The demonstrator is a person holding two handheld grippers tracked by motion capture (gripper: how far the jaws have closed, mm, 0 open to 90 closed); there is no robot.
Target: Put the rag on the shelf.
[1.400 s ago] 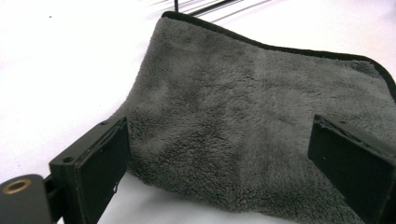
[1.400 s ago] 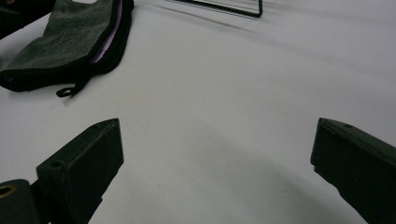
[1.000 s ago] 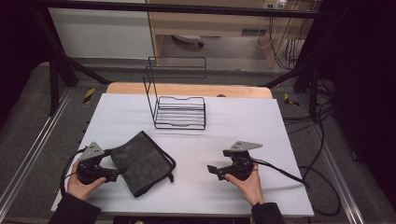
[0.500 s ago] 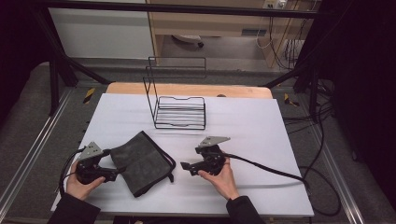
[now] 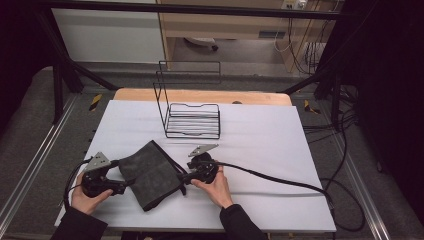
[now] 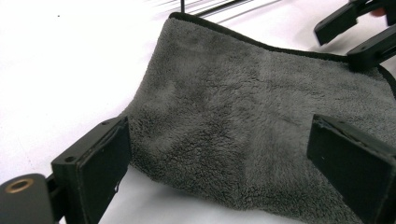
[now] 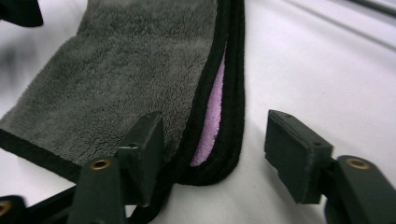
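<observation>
A folded grey towel (image 5: 150, 172) with black edging lies on the white table (image 5: 260, 145), between both hands. My left gripper (image 5: 121, 188) sits at its left edge, jaws wide open, the fluffy towel (image 6: 233, 107) lying between the pads untouched. My right gripper (image 5: 183, 178) is at the towel's right edge. Its jaws have just been closing and are open. In the right gripper view (image 7: 217, 158) they straddle the towel's folded black-edged border (image 7: 233, 93), where a pink inner layer shows. The right gripper (image 6: 359, 32) also appears far off in the left gripper view.
A black wire rack (image 5: 192, 117) stands behind the towel at mid table. The right gripper's cable (image 5: 280, 182) trails right across the table to the edge. A wooden board edge (image 5: 200, 95) runs along the back.
The right hand has slid left across the table up to the towel's right edge, and its jaws have narrowed. The left hand and the towel have stayed put.
</observation>
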